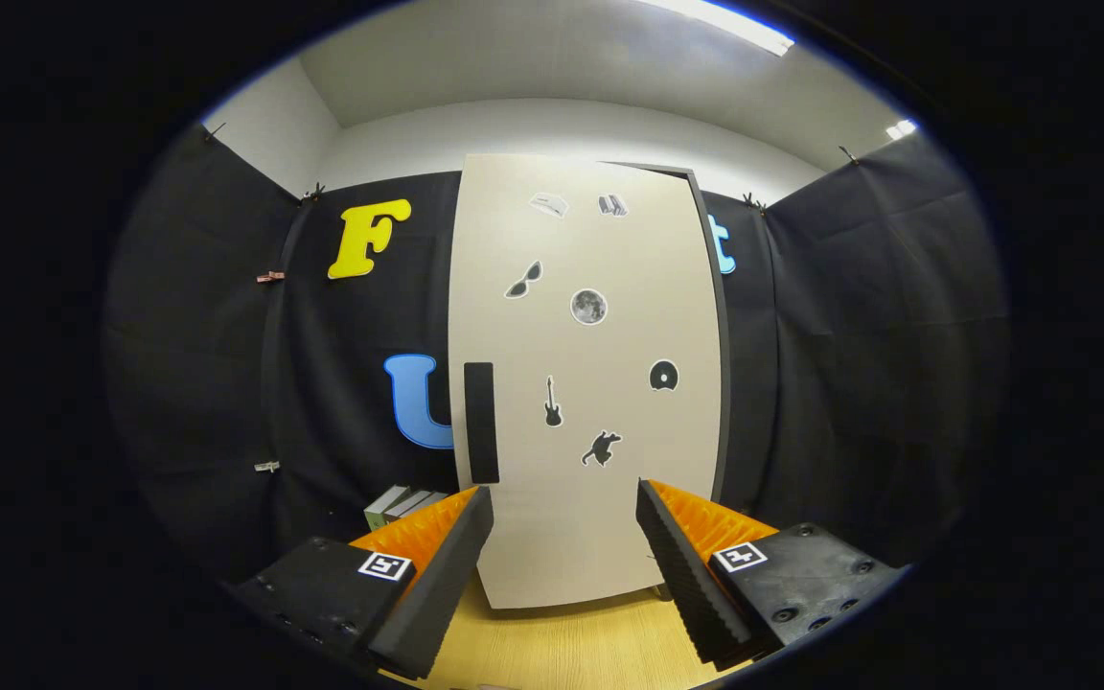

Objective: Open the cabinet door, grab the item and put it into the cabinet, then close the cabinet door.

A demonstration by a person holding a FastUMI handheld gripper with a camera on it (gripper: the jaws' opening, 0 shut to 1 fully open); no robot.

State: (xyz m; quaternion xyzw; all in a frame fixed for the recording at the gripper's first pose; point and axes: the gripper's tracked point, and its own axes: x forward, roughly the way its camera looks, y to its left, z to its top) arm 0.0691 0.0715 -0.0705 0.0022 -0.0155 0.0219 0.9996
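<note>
Gripper view: gripper [563,537] spread wide, nothing between the fingers, both fingers [437,565] clear of every surface and hanging above the wooden table [562,642]. Straight ahead at twelve o'clock, a tall pale cabinet [590,383] standing upright on the table, its door [600,498] shut flush against the dark frame edge visible along the top and the three o'clock side. Interior hidden, so contents cannot be told. On the door near its nine o'clock edge, a dark vertical handle [481,422], sitting just beyond and above the left fingertip. Scattered over the door face, small stickers: sunglasses [523,280], a round moon [588,307], a guitar [552,402], a dark disc shape [663,375], a leaping figure [601,448], and two faint ones near the top, too small to tell. At about ten o'clock from the gripper, beside the cabinet's foot and partly behind the left finger, a few books [401,503] lying on the table, well apart from the door and untouched. Black cloth wall [849,383] behind and to both sides of the cabinet.
</note>
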